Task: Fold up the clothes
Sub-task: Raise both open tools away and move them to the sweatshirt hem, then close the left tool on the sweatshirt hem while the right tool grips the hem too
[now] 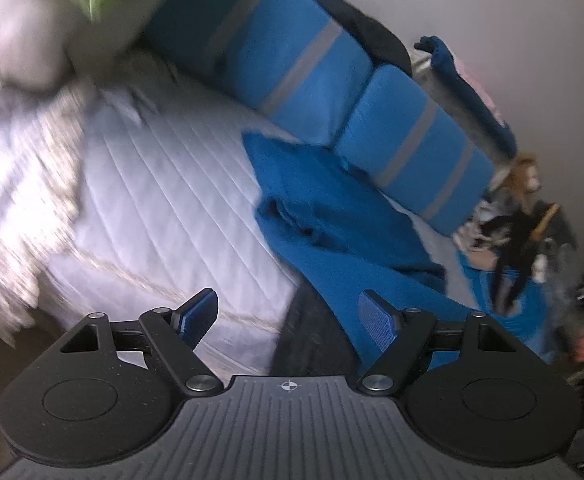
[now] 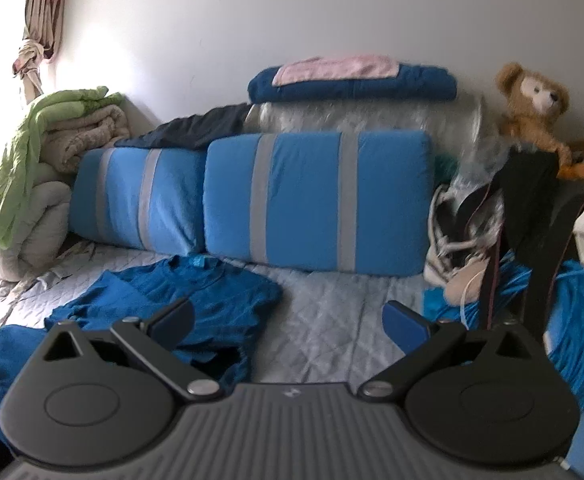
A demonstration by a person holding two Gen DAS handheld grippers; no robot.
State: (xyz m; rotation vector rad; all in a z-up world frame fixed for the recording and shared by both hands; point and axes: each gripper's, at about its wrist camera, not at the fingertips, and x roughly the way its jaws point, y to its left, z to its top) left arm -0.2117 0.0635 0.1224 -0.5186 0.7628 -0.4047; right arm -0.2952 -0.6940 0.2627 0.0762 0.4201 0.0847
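Observation:
A blue garment [image 1: 332, 216] lies crumpled on the white quilted bed [image 1: 163, 200]; in the right wrist view the garment [image 2: 179, 300] lies at the lower left on the bed [image 2: 332, 300]. My left gripper [image 1: 292, 316] is open and empty, above the bed's edge near the garment's lower end. My right gripper [image 2: 287, 320] is open and empty, above the bed just right of the garment.
Two blue pillows with grey stripes [image 2: 251, 196] lean on the wall behind the garment. Folded green and beige bedding [image 2: 51, 152] is stacked at the left. Folded towels [image 2: 352, 76], a teddy bear [image 2: 532, 104], bags and a blue cable coil [image 2: 572, 300] crowd the right.

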